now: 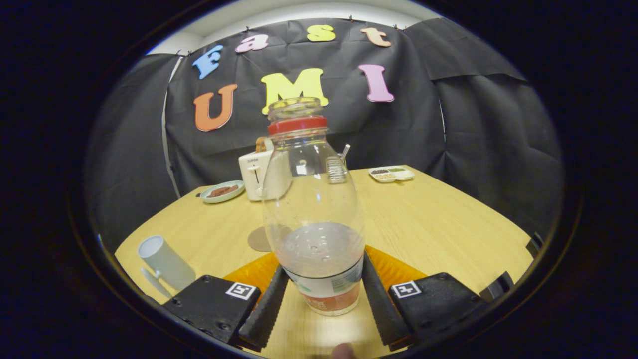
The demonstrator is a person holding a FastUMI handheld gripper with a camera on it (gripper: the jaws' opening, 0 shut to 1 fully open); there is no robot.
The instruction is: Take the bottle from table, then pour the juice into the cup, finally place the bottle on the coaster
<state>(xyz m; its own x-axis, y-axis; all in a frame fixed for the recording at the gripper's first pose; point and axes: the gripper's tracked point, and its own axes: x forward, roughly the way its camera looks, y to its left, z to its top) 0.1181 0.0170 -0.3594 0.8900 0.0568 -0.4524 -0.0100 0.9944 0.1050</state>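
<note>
So the gripper (pixel 323 294) has the bottle (pixel 313 209) clamped right between its two fingers, both pressing on the lower part around the label, one on each side. The bottle stands upright, clear plastic, no cap on, with a red ring just under the open mouth. Its bottom looks a bit above the table (pixel 438 224), though I can't say for sure whether it's touching. Can't really tell how much liquid is in it either, the lower half just looks cloudy. Just beyond the bottle and a little to the left, the coaster (pixel 259 239) lies flat on the wood, a round brownish disc partly hidden behind the plastic. Further left and near the left finger sits the cup (pixel 164 264), pale, with a handle, leaning in this fisheye view. Way beyond the fingers at the back of the table there's a white toaster (pixel 256 174) with something sticking out of the top, a small plate (pixel 223 192) with reddish food to its left, and off to the right a divided tray (pixel 392 173) with bits in its compartments.
</note>
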